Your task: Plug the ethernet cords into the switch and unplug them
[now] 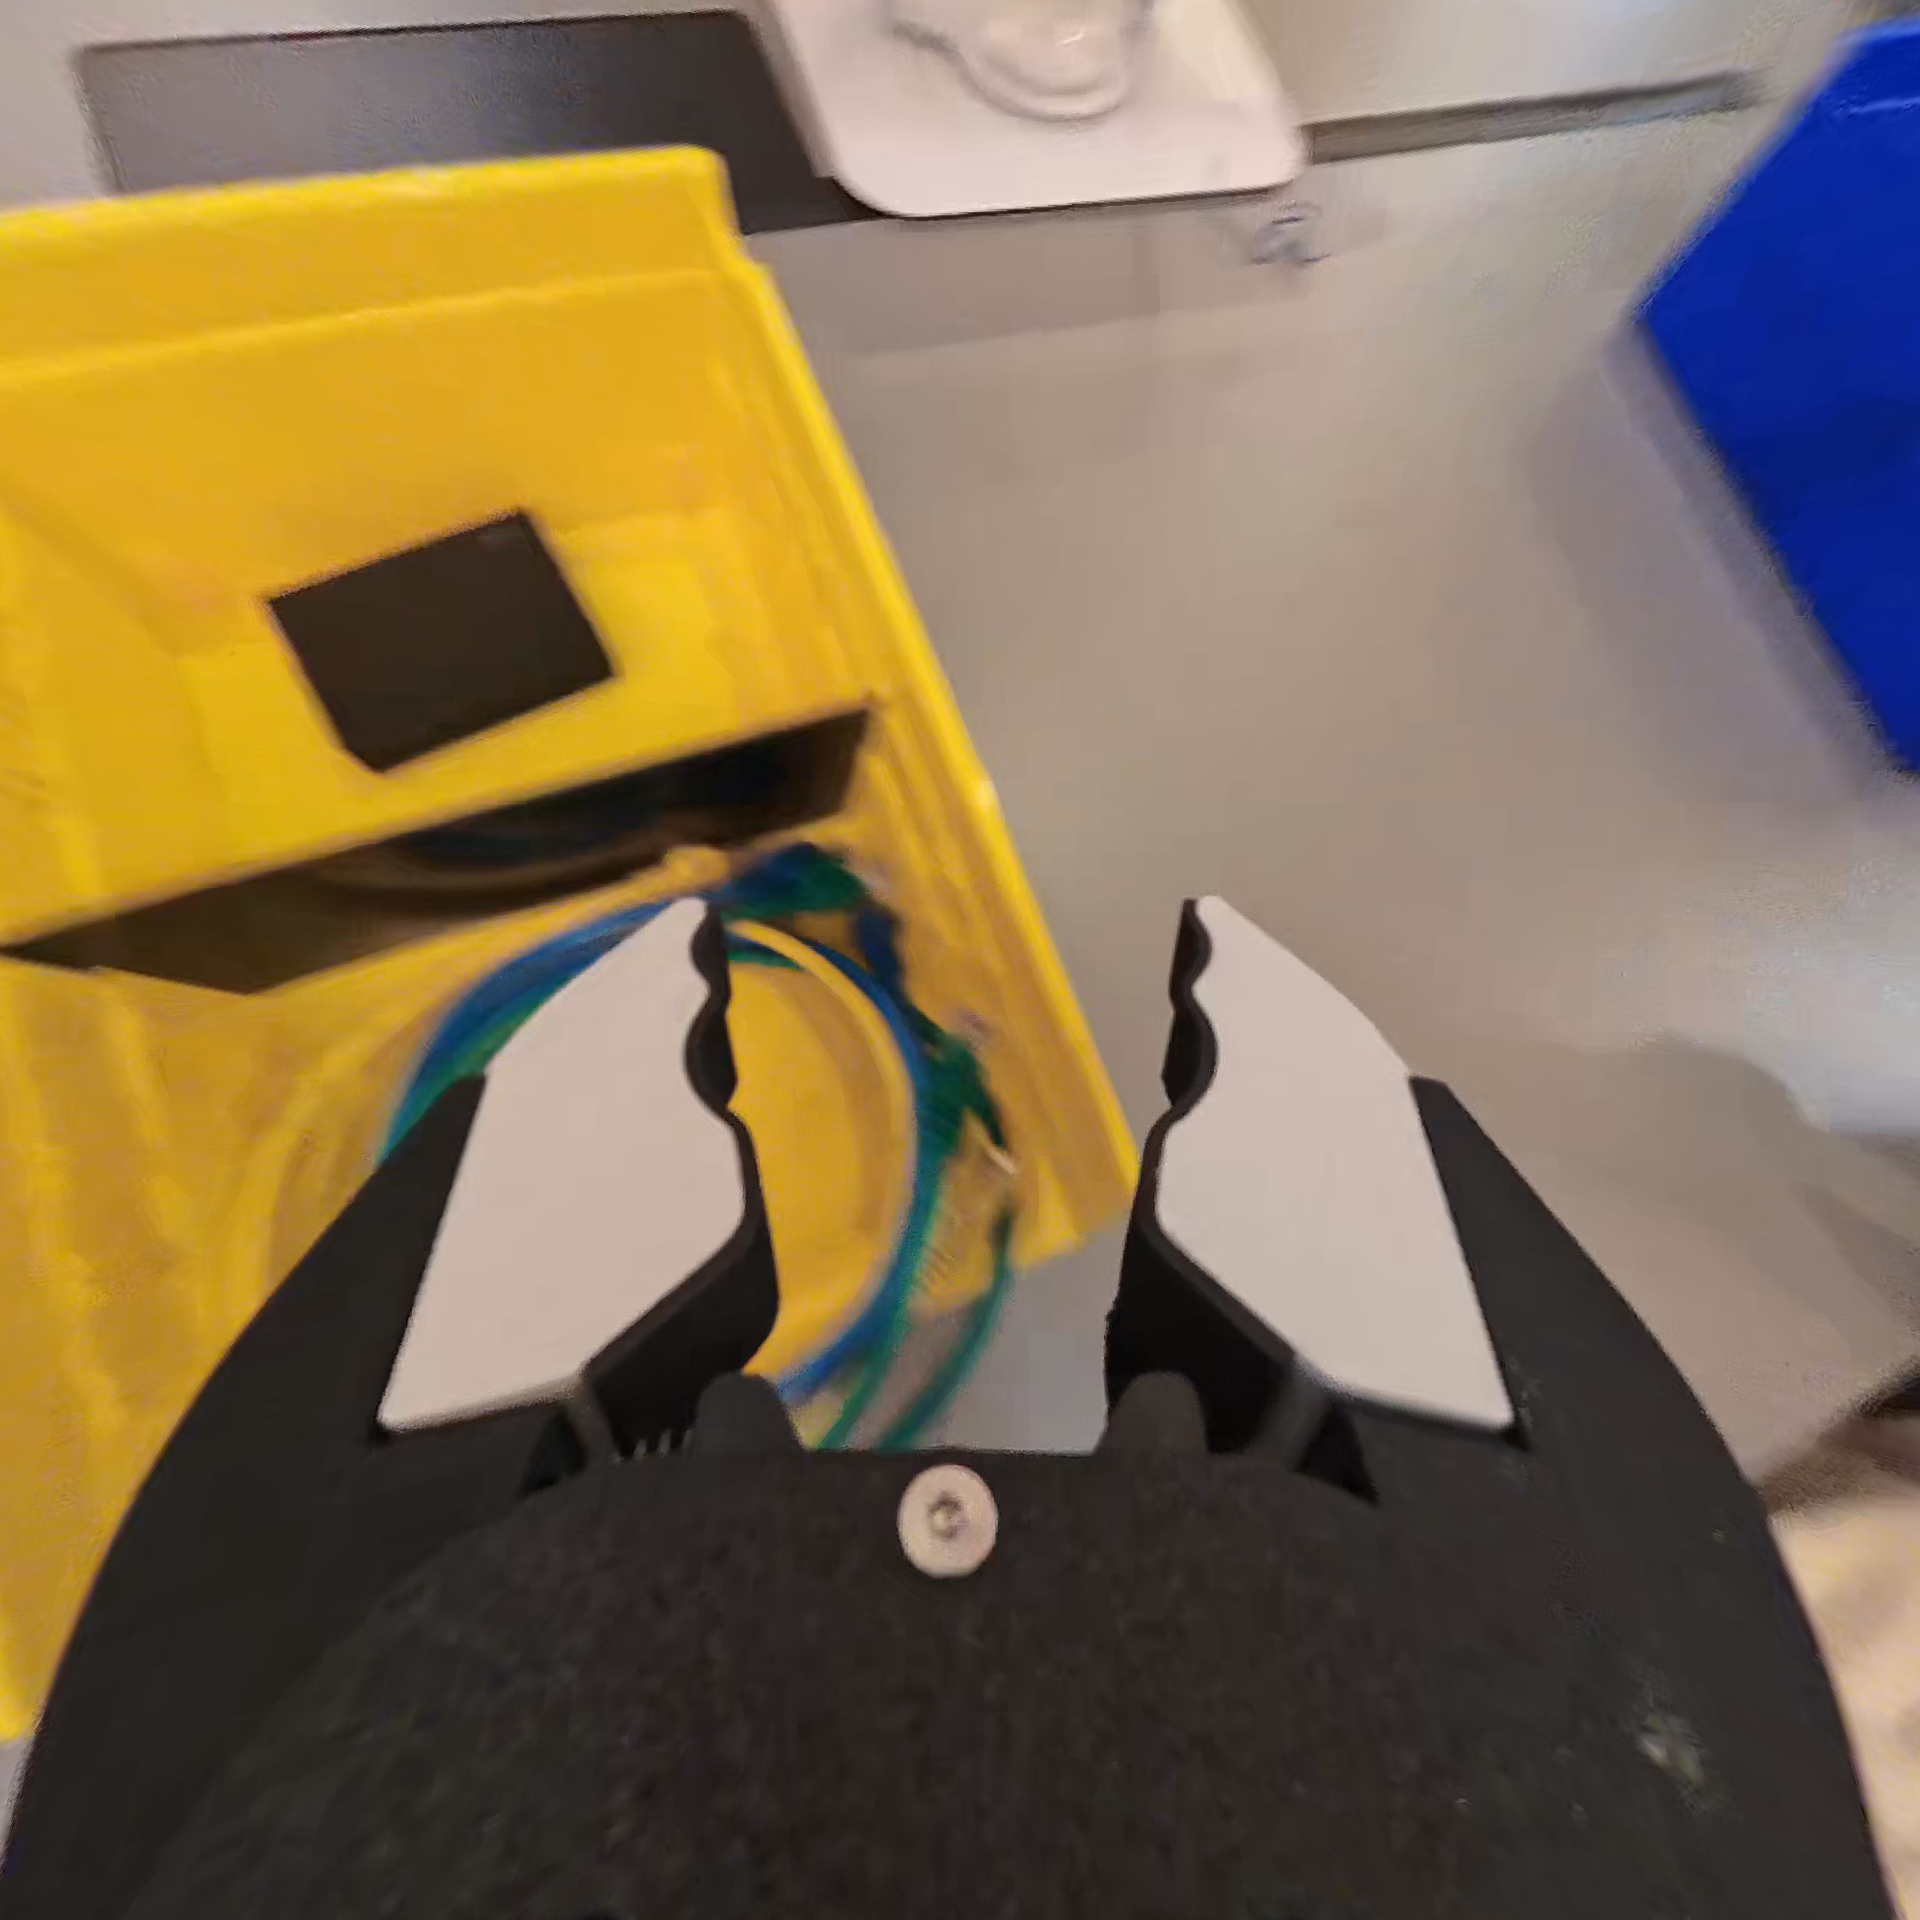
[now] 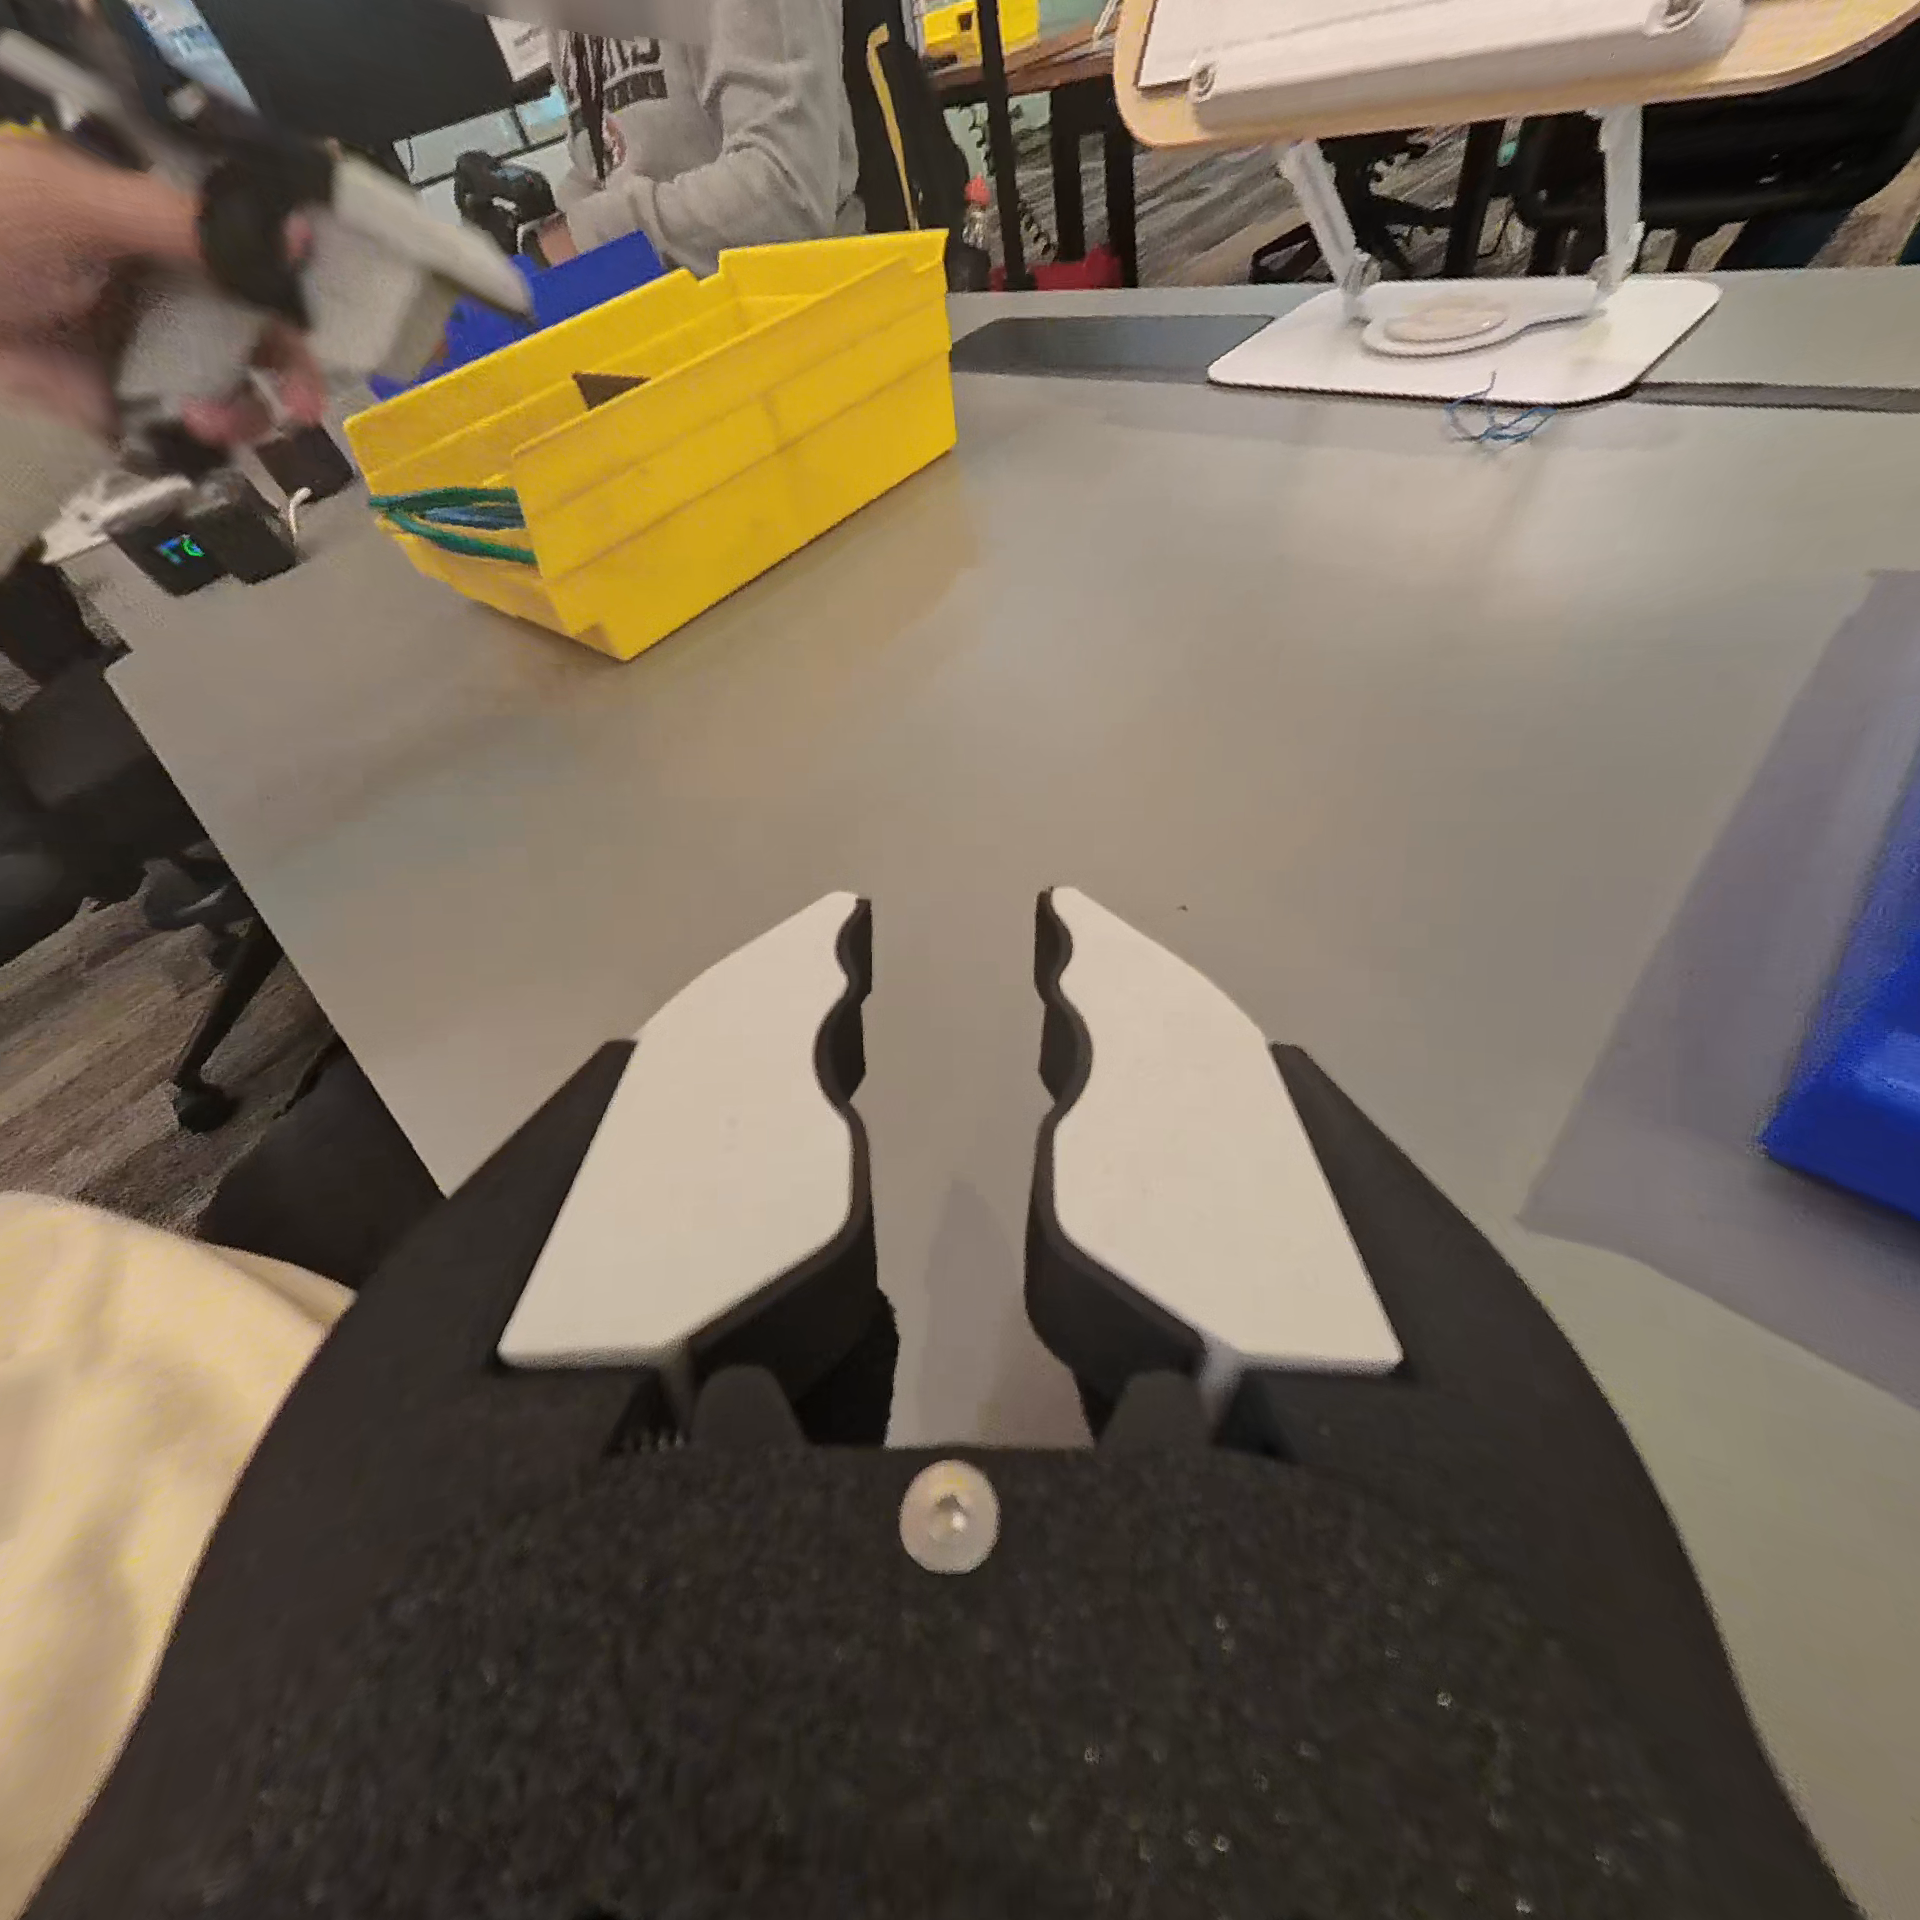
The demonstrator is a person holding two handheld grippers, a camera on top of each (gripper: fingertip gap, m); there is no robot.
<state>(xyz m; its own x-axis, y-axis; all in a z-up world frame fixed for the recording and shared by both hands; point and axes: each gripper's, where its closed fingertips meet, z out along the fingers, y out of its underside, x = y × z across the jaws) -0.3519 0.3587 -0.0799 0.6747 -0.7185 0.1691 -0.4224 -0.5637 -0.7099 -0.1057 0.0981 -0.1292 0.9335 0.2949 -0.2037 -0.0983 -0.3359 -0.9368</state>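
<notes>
Parted and empty, my left hand-held gripper [image 1: 951, 925] hovered over the yellow bin's [image 1: 312, 416] ethernet cords [image 1: 914, 1049], nearer than my idle, gaping right hand-held gripper [image 2: 954, 909].

Blue bin [image 2: 1860, 1049] and white stand [image 2: 1465, 343] on the grey table [image 2: 1143, 675]

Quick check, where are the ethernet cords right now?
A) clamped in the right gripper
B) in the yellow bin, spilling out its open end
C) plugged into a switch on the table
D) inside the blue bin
B: the blue and green cords lie coiled in the yellow bin and trail out its open end; the left gripper hovers open over them, and the right gripper is open with only bare table between its fingers.
</notes>
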